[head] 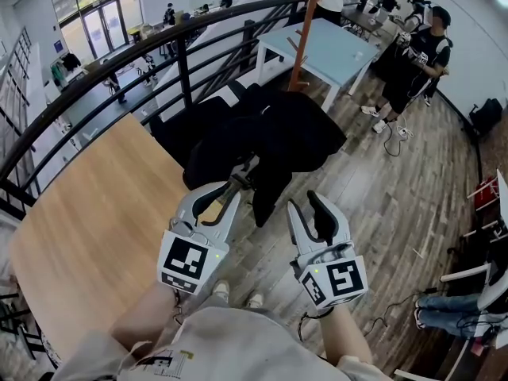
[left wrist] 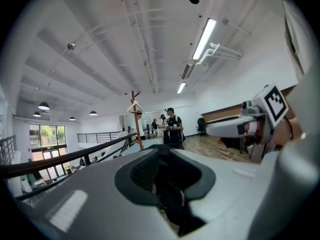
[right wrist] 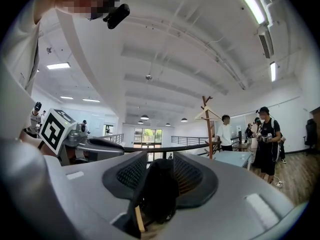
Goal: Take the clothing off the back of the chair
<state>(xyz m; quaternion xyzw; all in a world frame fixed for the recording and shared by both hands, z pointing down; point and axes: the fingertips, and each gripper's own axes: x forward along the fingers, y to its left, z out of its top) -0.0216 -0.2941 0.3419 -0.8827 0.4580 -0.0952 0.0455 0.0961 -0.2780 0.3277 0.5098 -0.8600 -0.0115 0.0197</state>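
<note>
The big black cloth jacket (head: 266, 129) lay over the back of the chair, right in front of you. It hid the chair almost fully. It spread sideways across both tongs, and one loose end hung down toward the gap between them.

Your left gripper (head: 230, 182) was nearer. Its tips were right at the edge of the jacket. Its jaws stood only a little apart and held nothing, with dark cloth showing through the gap.

Your right gripper (head: 308, 206) was just short of the hanging end. Its jaws were a bit wider and empty too.

I think you needed to push both forward into the cloth.

A pale wooden table top (head: 87, 213) was at your left. A black metal railing (head: 119, 63) ran behind it. The floor was brown wood planks (head: 389, 189), and people (head: 417, 58) stood far off.
</note>
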